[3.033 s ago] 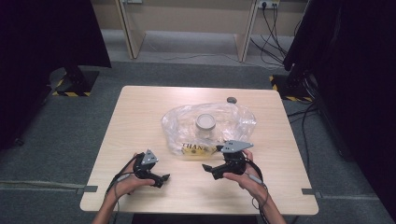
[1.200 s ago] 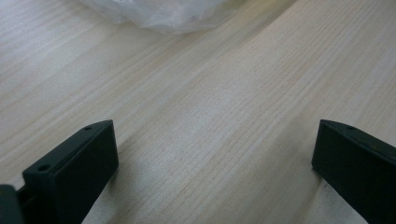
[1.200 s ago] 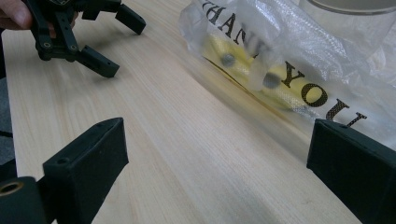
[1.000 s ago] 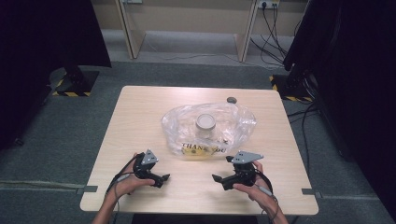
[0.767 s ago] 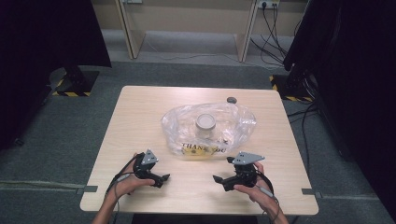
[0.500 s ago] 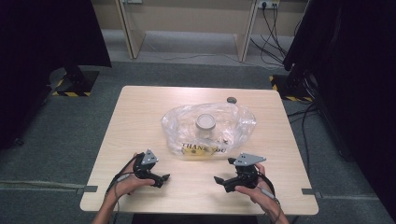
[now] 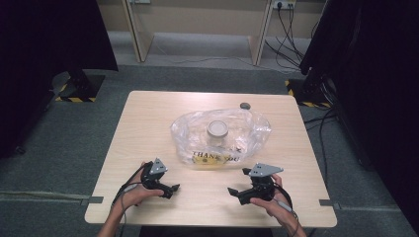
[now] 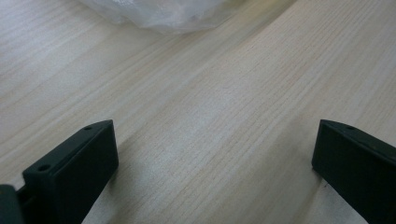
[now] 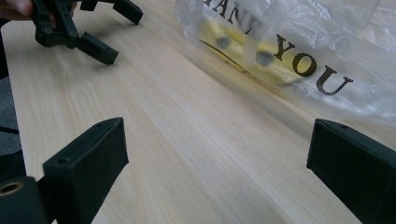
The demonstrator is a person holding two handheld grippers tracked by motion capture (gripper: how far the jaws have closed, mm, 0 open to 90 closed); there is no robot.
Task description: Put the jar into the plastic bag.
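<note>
Mid-table, just beyond both wide-open grippers: clear plastic bag (image 7: pixel 221 136) holding a round container (image 7: pixel 217 129), printed near edge lying crosswise, nearer right gripper (image 7: pixel 236 183) than left gripper (image 7: pixel 174 187), neither touching.

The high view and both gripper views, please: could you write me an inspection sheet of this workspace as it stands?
Surface: light wooden table, bare at the near edge.
Job's things: clear crinkled plastic bag printed THANK YOU, lying flat mid-table; a round grey lidded container and something yellow inside it.
Clutter: small dark round object near the far edge.
Grippers: left gripper and right gripper low at the near edge, jaws wide apart, holding nothing.
Cables: black cable trailing from the left gripper; floor cables beyond the table.
Surroundings: grey carpet, black curtains at both sides.
</note>
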